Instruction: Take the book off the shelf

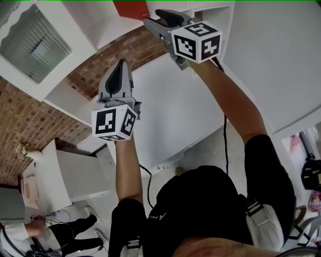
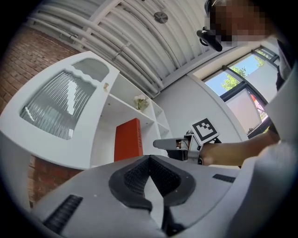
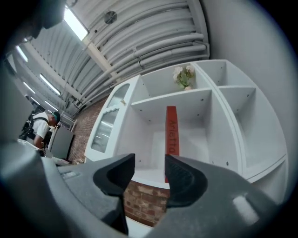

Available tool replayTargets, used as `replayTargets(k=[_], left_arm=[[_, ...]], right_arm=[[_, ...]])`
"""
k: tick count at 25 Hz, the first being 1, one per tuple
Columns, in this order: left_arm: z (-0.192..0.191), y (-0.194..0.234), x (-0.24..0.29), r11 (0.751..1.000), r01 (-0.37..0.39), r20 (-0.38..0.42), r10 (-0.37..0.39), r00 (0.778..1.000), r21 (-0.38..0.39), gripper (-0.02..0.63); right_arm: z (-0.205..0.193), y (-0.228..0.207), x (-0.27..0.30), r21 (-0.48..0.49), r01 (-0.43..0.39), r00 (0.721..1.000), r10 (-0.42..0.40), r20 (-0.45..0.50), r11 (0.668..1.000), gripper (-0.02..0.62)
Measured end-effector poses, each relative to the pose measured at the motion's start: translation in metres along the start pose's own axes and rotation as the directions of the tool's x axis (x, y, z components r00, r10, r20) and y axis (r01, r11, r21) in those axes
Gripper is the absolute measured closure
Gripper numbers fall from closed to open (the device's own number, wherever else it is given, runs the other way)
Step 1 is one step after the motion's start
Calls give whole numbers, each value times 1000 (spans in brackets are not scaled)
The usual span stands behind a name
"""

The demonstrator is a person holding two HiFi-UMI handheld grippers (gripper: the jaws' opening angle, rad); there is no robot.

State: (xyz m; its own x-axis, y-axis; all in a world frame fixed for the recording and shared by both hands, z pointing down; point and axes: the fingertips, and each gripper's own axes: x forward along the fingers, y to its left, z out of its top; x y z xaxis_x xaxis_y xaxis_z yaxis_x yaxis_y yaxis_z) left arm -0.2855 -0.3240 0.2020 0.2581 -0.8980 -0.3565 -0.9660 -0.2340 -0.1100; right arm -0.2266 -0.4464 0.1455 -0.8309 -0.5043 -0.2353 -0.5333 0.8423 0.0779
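A red book (image 3: 171,132) stands upright, alone, in the middle compartment of a white shelf unit (image 3: 219,88). It also shows in the left gripper view (image 2: 128,139) and at the head view's top edge (image 1: 129,7). My right gripper (image 3: 150,160) is raised toward it, a short way in front of the compartment, apart from the book. Its jaws stand open with nothing between them. In the head view the right gripper (image 1: 153,17) is just right of the book. My left gripper (image 1: 119,65) is held lower and to the left, shut and empty (image 2: 150,160).
A small bunch of flowers (image 3: 183,76) sits on the shelf above the book. A white cabinet door with ribbed glass (image 1: 32,42) hangs left of the shelves. Brick wall (image 1: 120,50) runs below the shelf unit. Another person (image 1: 30,231) is at the lower left.
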Motion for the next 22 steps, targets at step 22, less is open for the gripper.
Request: replayTargets(k=[22], left_arm=[[-31, 55, 37, 996, -84, -1, 84, 996, -3, 609]], right_arm=[[-38, -82, 159, -6, 81, 959, -80, -271, 997, 387]])
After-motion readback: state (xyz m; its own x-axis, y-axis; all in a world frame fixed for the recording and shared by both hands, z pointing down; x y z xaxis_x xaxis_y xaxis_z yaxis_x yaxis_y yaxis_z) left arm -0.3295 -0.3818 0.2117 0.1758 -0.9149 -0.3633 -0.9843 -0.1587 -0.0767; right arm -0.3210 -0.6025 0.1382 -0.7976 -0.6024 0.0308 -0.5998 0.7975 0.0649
